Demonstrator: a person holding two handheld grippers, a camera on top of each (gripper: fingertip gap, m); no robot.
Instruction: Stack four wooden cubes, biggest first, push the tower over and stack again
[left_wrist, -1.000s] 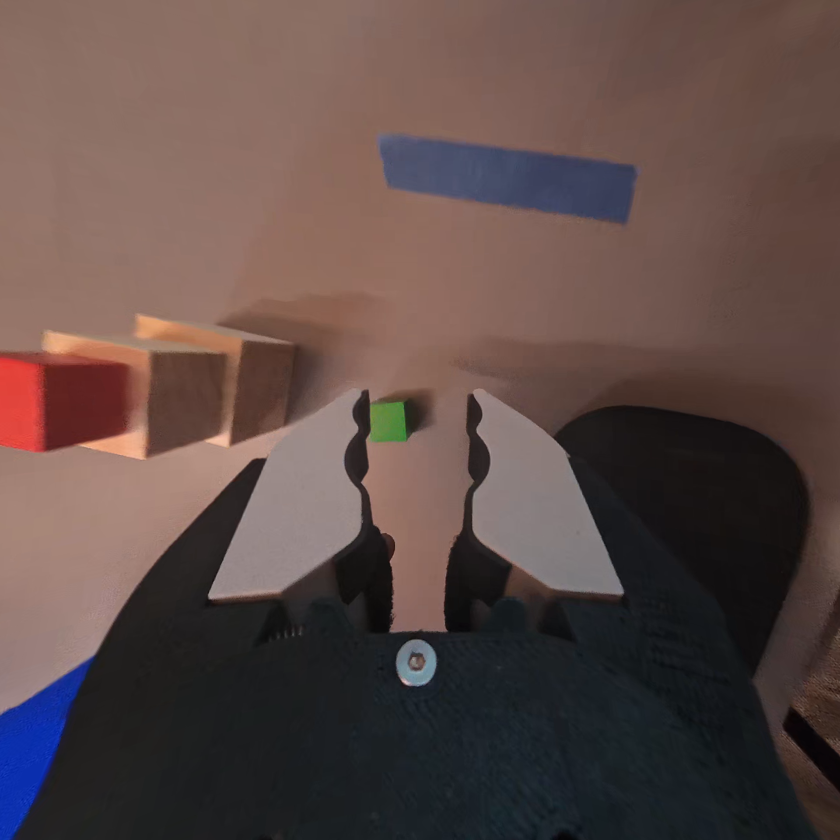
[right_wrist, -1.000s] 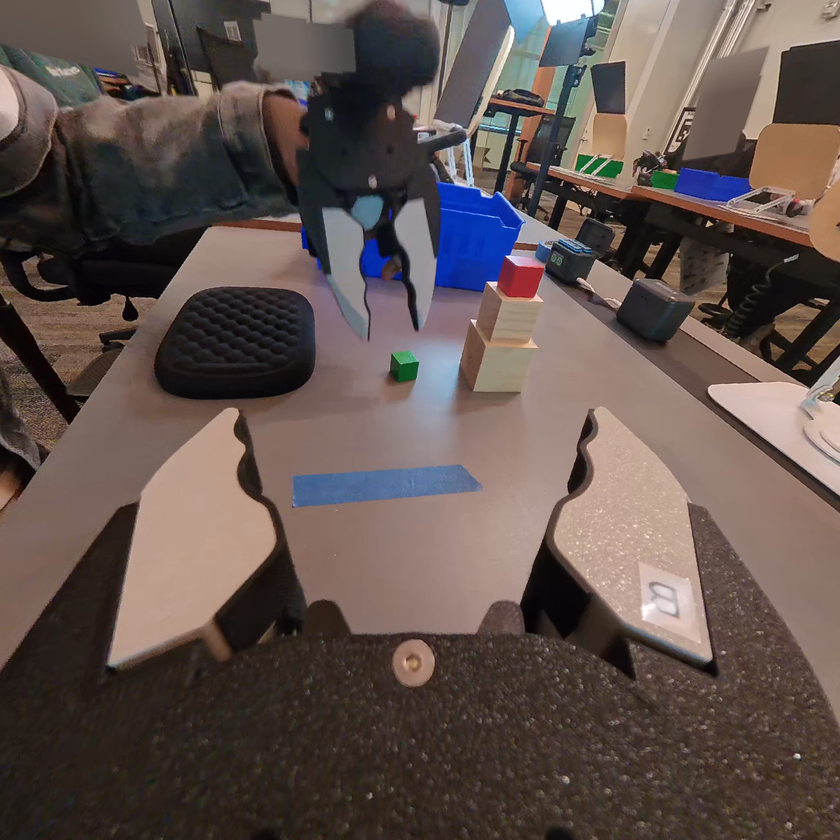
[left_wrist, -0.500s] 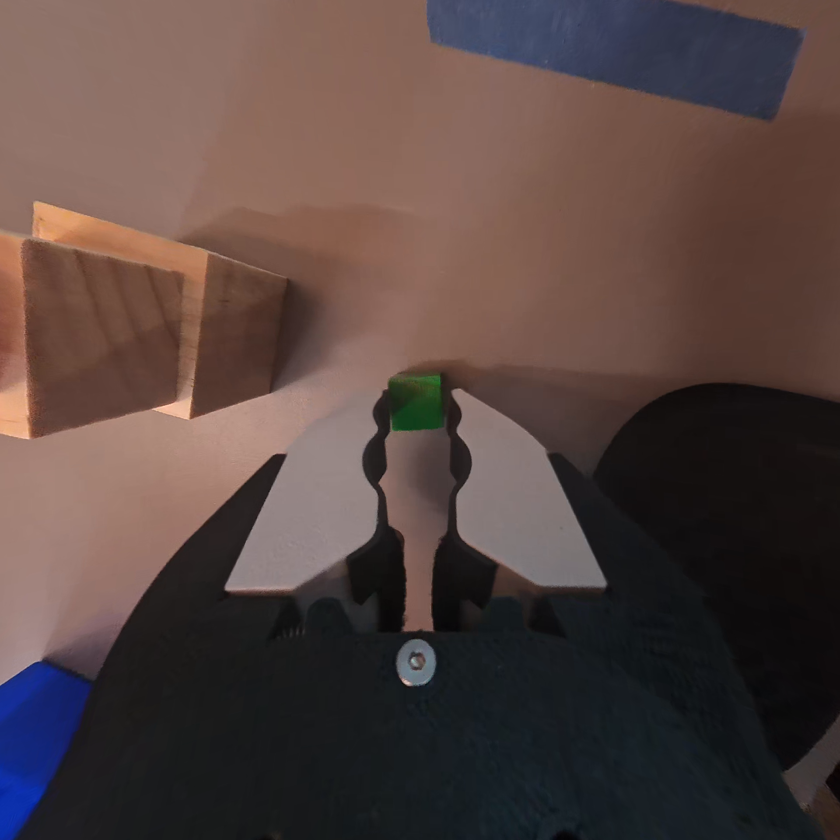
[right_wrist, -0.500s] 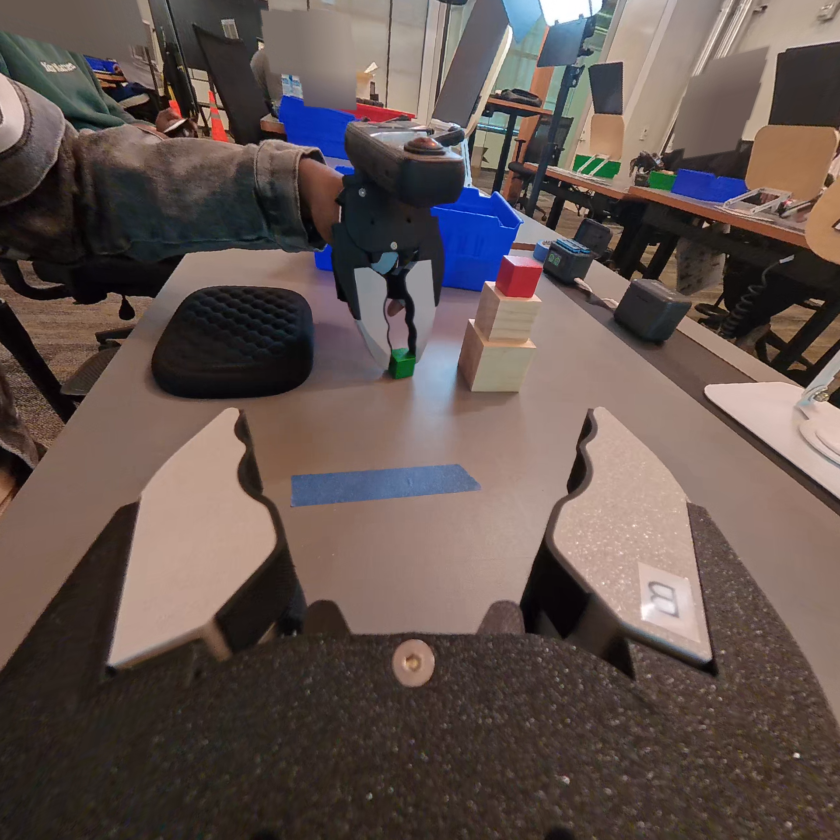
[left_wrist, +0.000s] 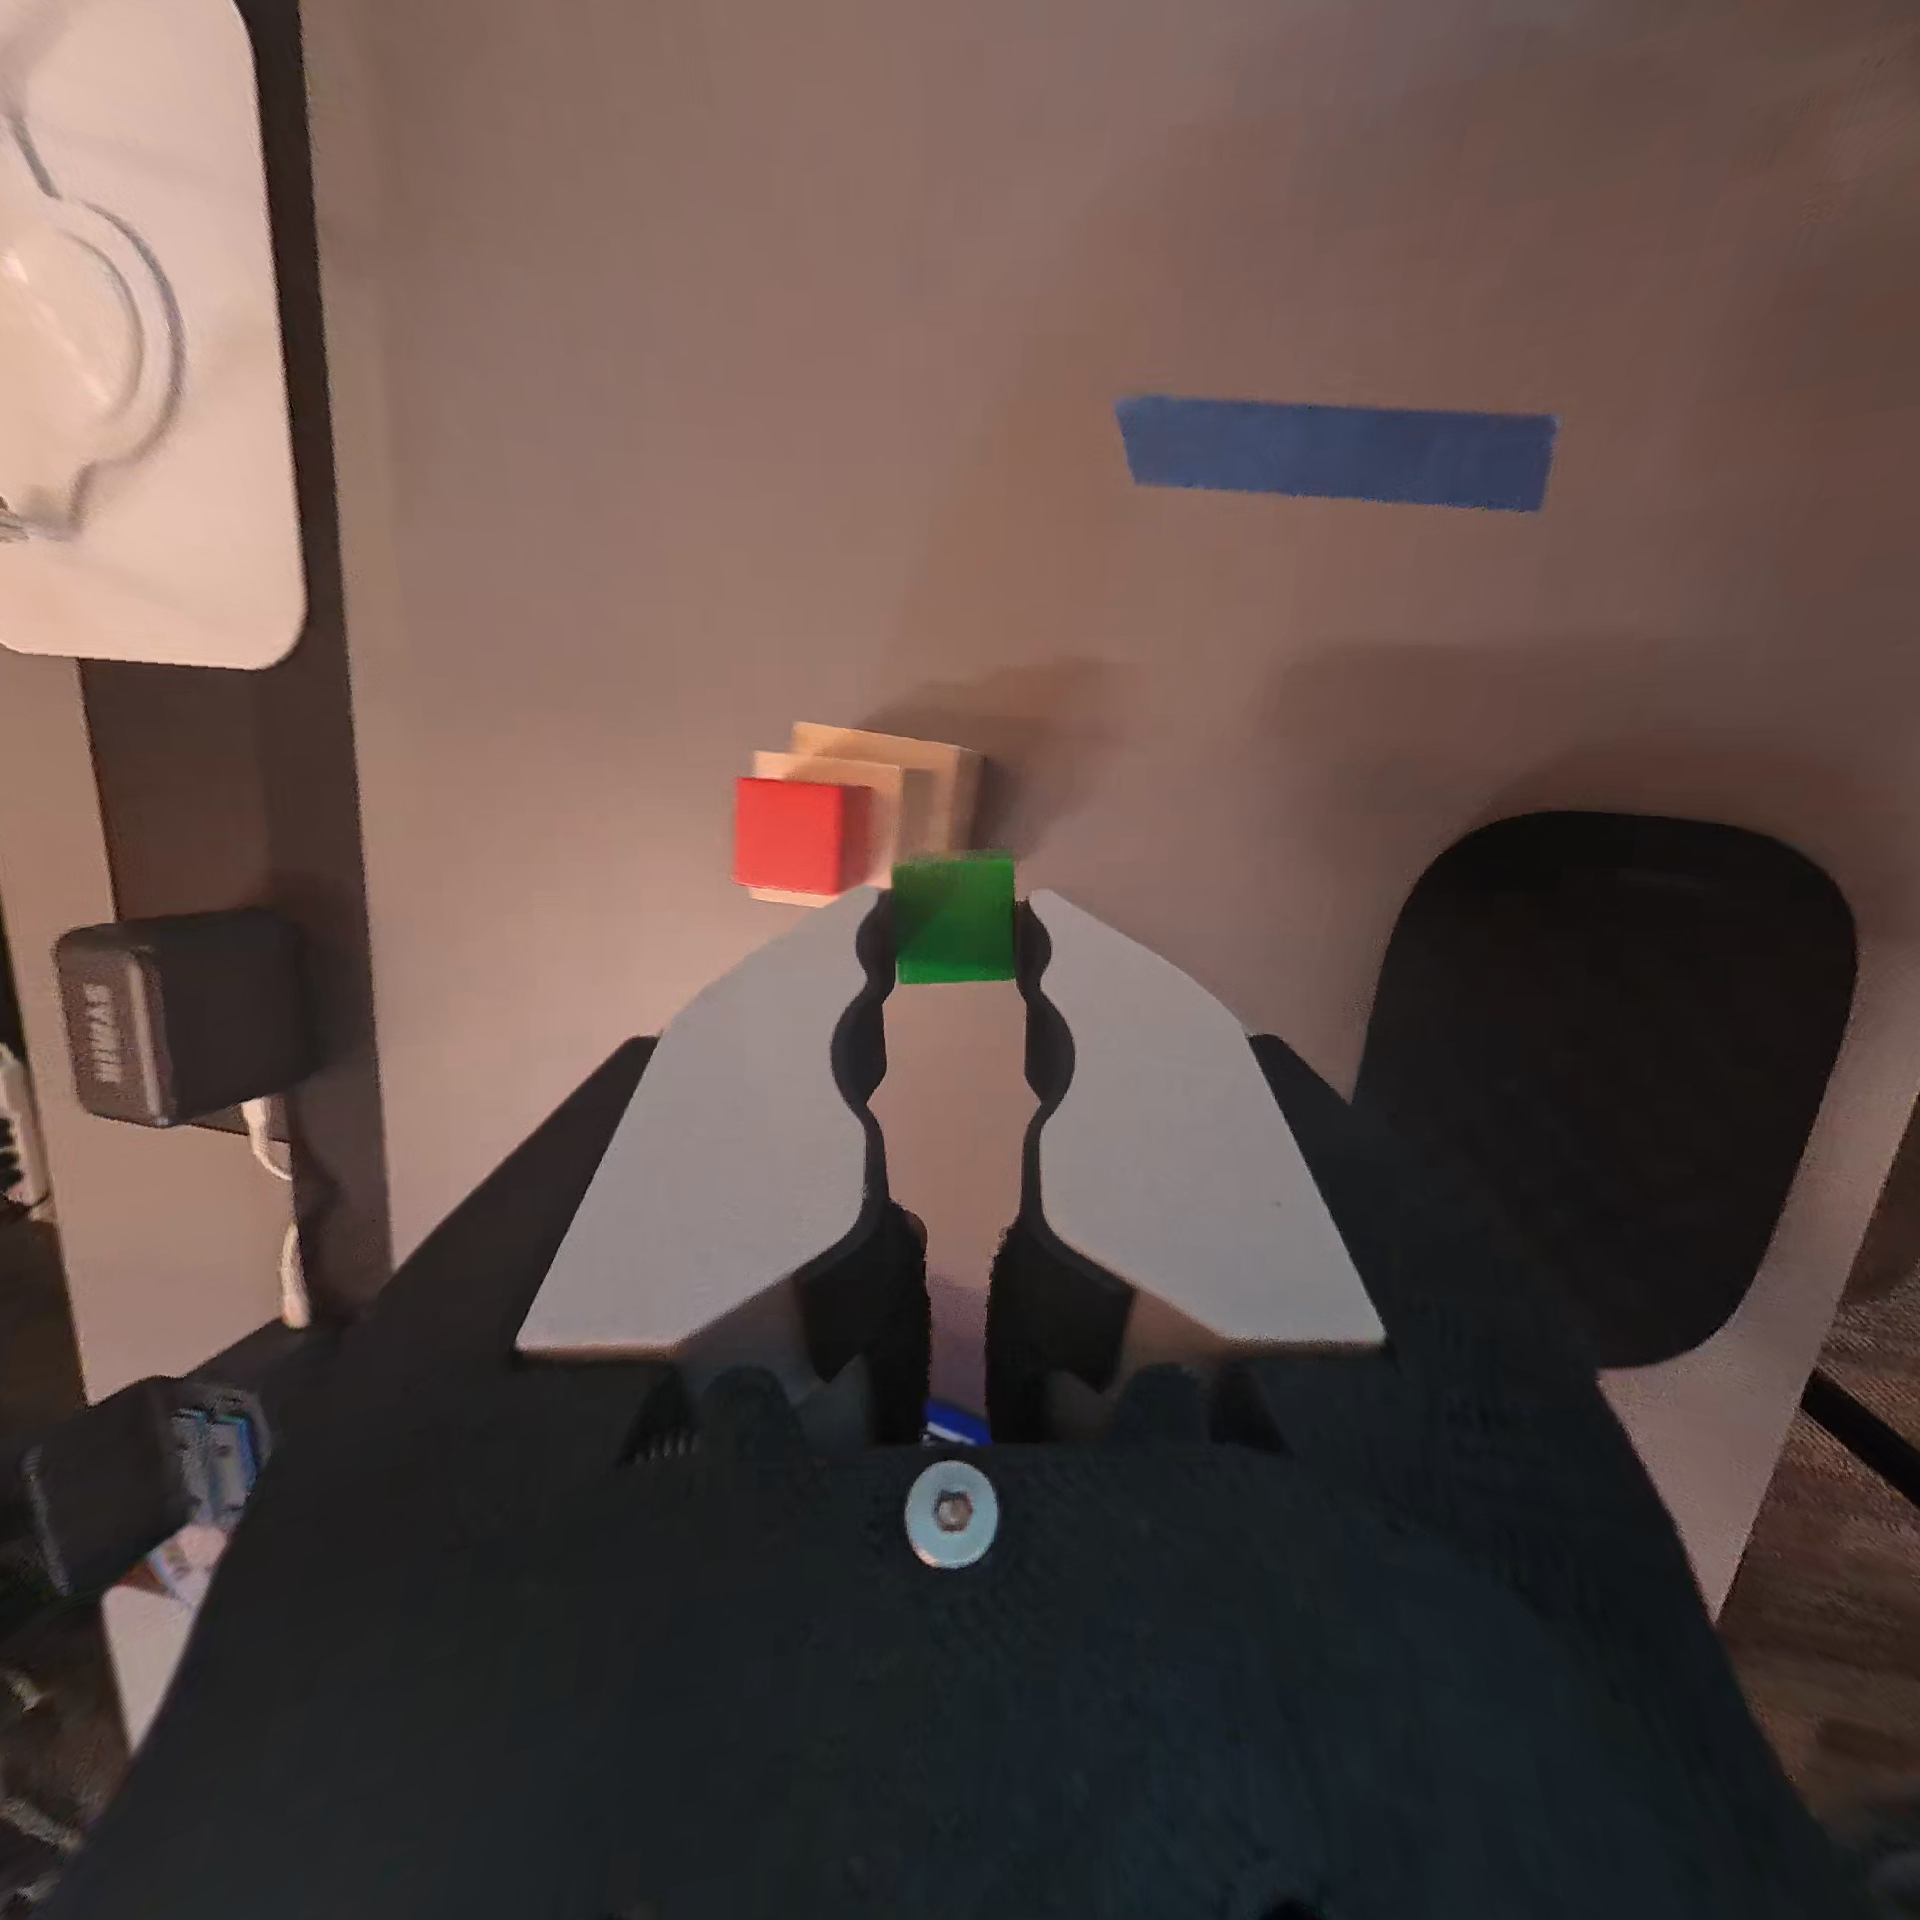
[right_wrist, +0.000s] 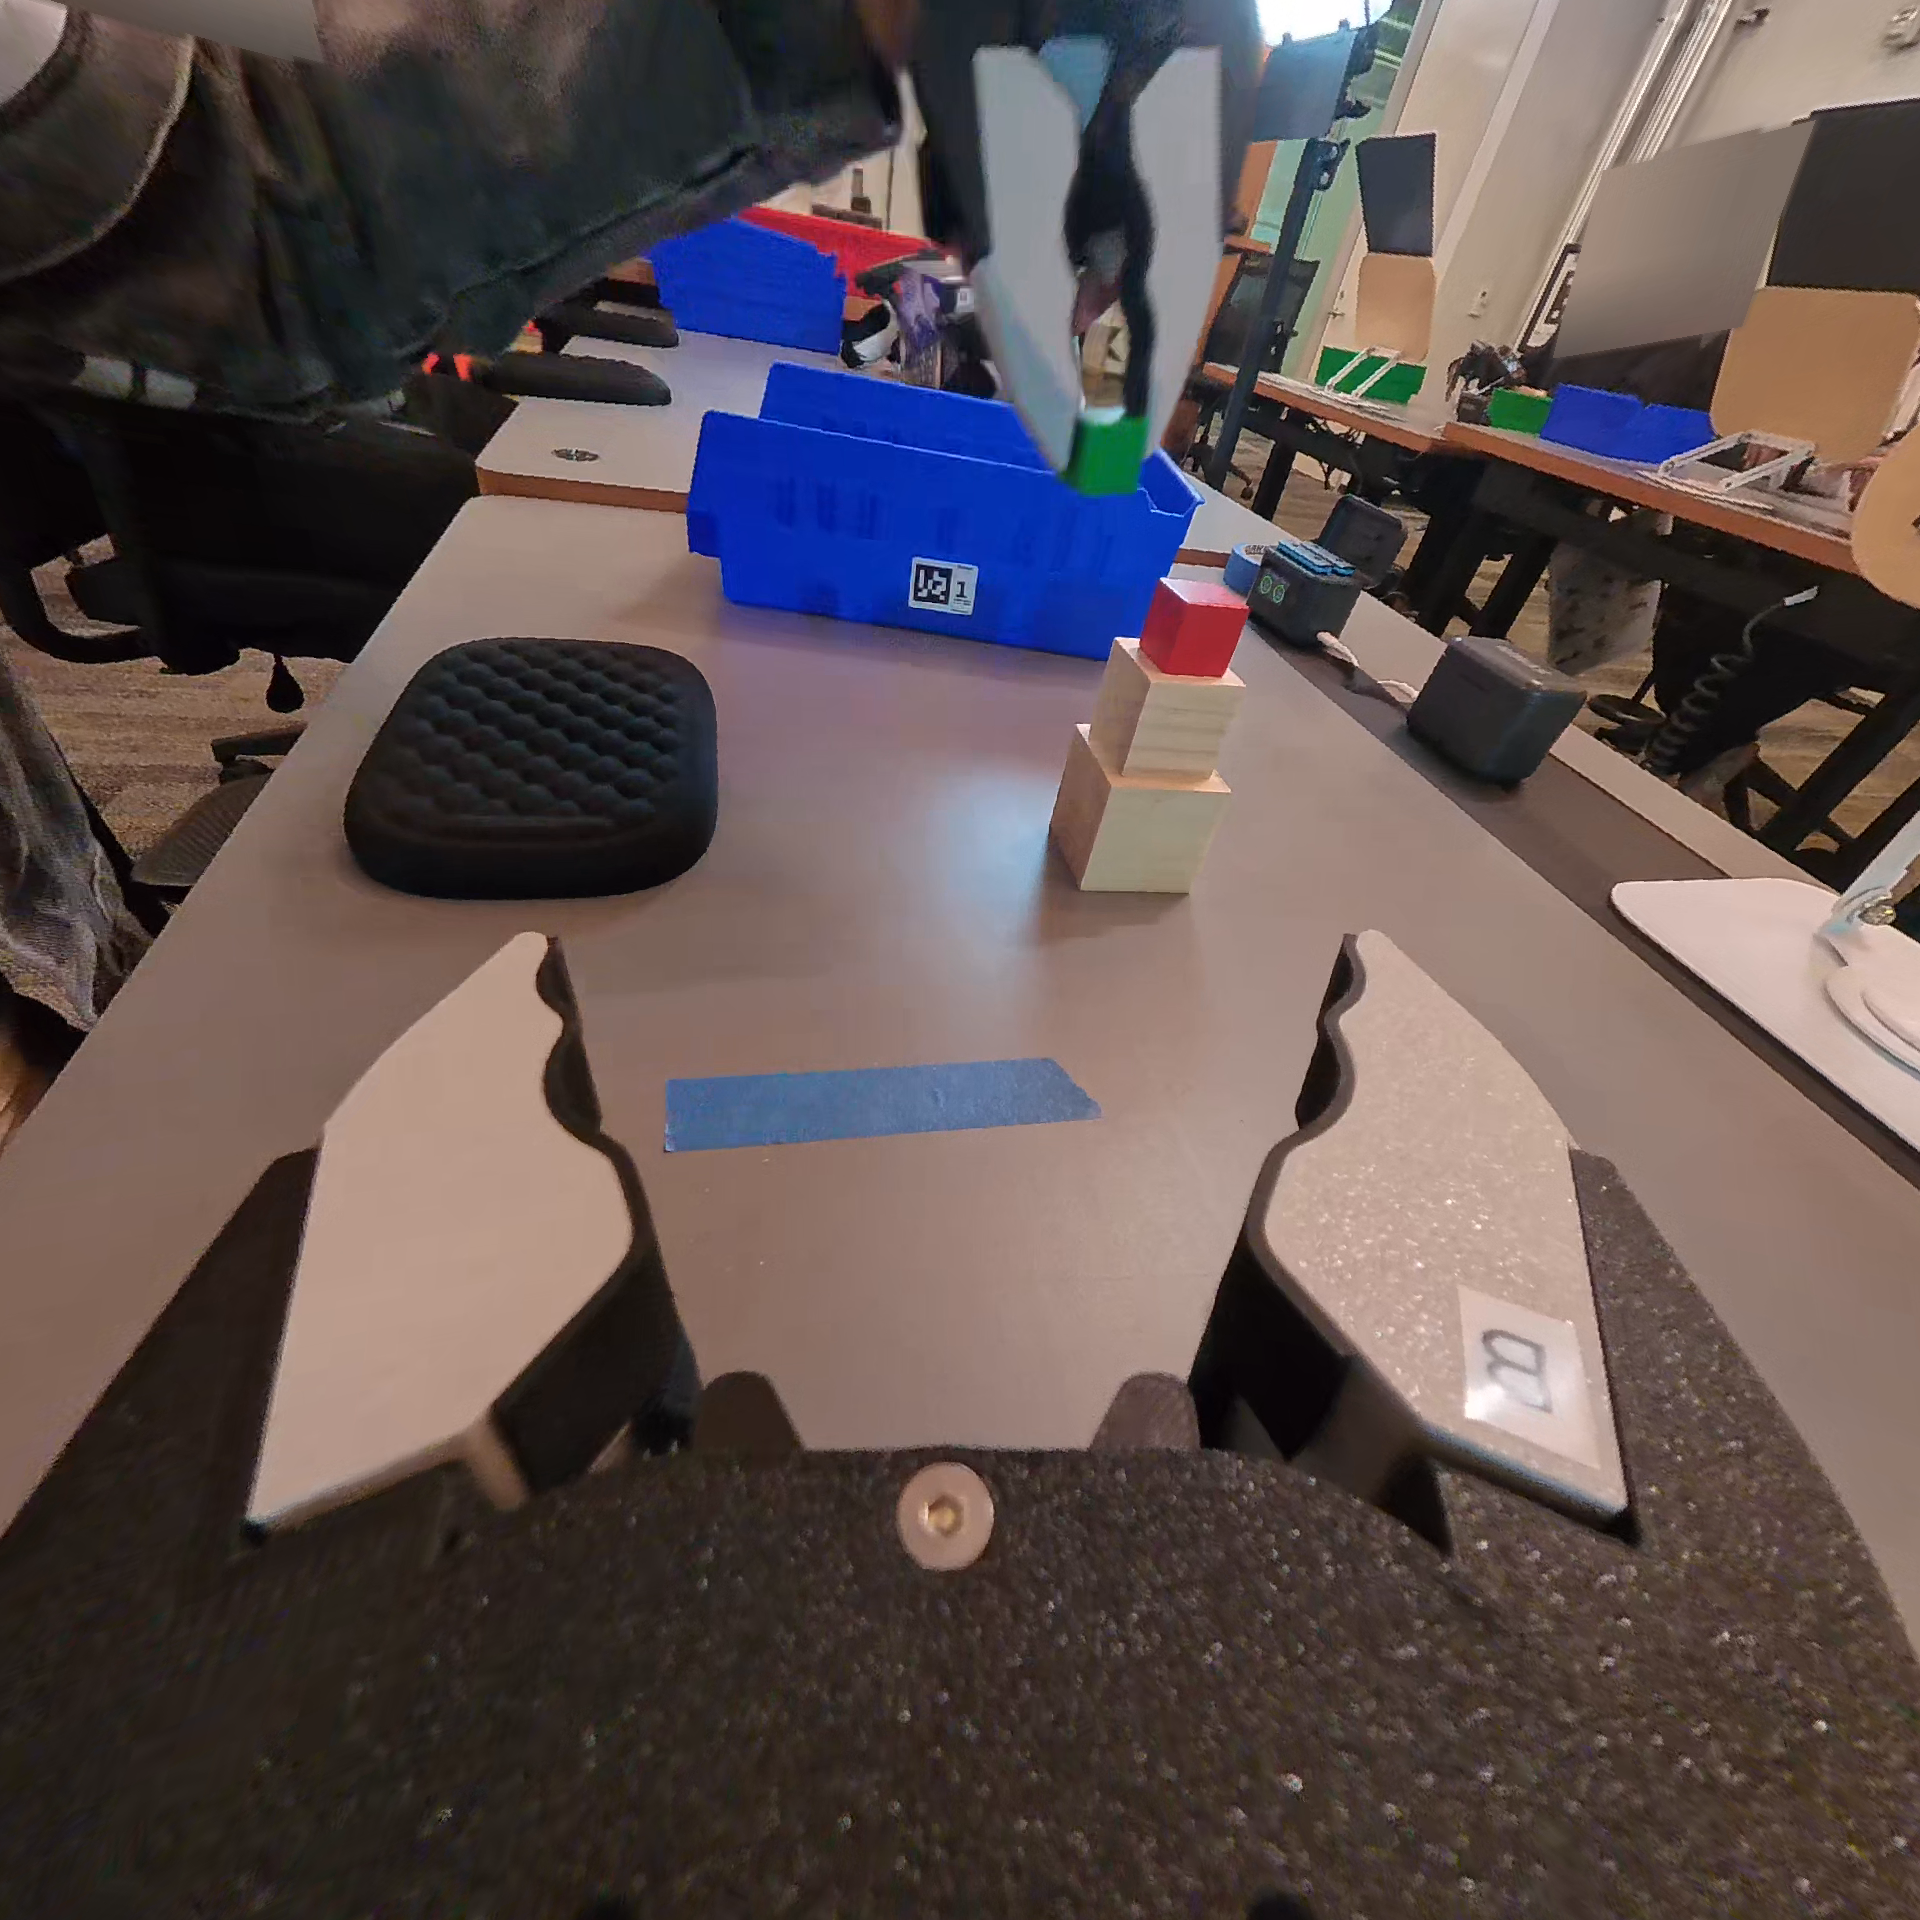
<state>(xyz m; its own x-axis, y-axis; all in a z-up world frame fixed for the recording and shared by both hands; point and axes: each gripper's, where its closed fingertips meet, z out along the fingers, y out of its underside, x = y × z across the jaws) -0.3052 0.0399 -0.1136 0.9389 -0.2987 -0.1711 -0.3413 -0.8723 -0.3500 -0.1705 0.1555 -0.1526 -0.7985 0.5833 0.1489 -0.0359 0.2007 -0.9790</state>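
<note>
My right wrist view, read left to right. Far left on the grey table (right_wrist: 883, 935): a black quilted pad (right_wrist: 532, 767), lying flat, nothing on it.

Centre rear: blue bin (right_wrist: 914, 530), open top, a square printed tag on its near wall. I cannot see inside from this angle, so contents not recorded. A second blue bin (right_wrist: 748, 286) stands on the next table behind; its contents also cannot be told.

Above the near bin's right end hangs my left gripper (right_wrist: 1107, 436), fingers pointing down, closed around the small green cube (right_wrist: 1108, 457). The cube is in the air, clear of the table. In the left wrist view both pads press its sides, and the stack shows just beyond and left of the green cube (left_wrist: 954, 916).

Right of centre: three-cube stack. Large plain wooden cube (right_wrist: 1138, 826) on the table, smaller plain wooden cube (right_wrist: 1174, 717) on top of it, red cube (right_wrist: 1193, 627) on top of that. The upper cubes sit slightly off square.

A blue tape strip (right_wrist: 878, 1101) lies on the table near me, between the fingers of my right gripper (right_wrist: 945, 997), which is spread wide and bare.

Far right: dark grey box (right_wrist: 1496, 717) on the darker table edge; white tray (right_wrist: 1766, 977) at the margin, its load too cropped to identify.
</note>
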